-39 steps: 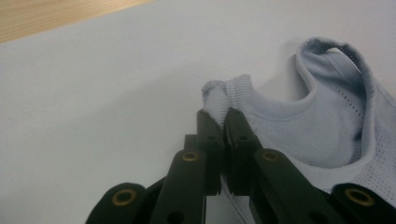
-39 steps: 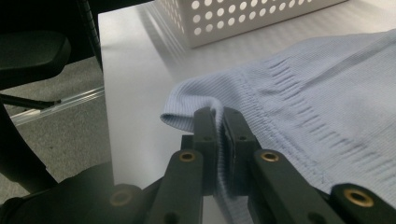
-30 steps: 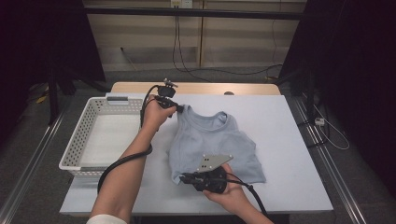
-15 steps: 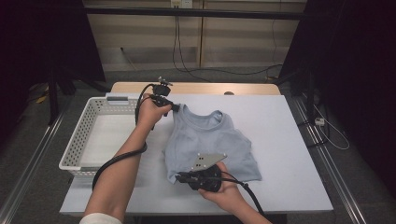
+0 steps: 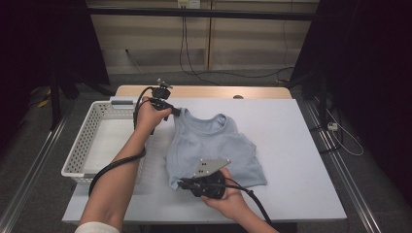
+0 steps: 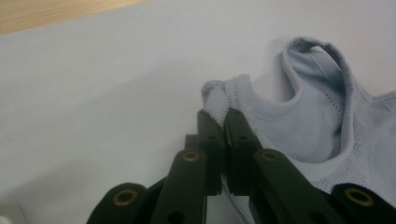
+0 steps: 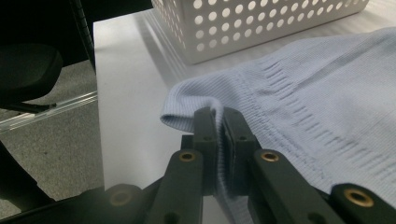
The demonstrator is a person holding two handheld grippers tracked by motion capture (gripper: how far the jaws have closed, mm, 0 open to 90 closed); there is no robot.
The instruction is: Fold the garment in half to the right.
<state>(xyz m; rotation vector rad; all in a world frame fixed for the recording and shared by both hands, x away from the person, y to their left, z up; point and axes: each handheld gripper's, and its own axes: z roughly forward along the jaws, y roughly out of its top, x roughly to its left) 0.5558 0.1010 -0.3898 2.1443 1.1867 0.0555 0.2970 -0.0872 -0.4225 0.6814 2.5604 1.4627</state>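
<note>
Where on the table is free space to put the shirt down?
The widest bare patch of the white table lies right of the light blue tank top, up to the right edge. The white basket looks empty. It is crowded on the garment's left side, where the left gripper and right gripper pinch it.

The white table is evenly and brightly lit from above, while the surroundings from 9 to 3 o'clock are left in deep darkness. Soft shadows are cast beside the light blue top. In both gripper views the black jaws at 6 o'clock are rendered soft and out of focus. No strong glare is seen.
</note>
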